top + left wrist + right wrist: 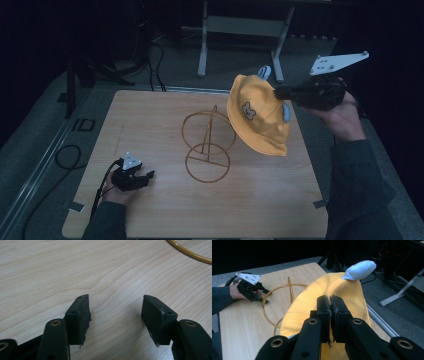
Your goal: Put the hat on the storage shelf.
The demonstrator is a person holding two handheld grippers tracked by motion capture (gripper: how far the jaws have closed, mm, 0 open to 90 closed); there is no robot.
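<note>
While the yellow hat (260, 117) hangs above the bench (165, 220) beside the wire stand (207, 145), placing it remains. Left gripper (116, 315) fingers gape empty. Right gripper (330, 305) fingers pinch the hat's brim.

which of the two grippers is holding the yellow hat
The right gripper, raised beside the wire stand, pinches the hat; the left gripper rests open on the table.

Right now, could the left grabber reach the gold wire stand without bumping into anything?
Probably yes. The left gripper rests on the table with its jaws open, and only bare wood lies between it and the wire stand. The yellow hat hangs from the right gripper, off to the far side.
</note>
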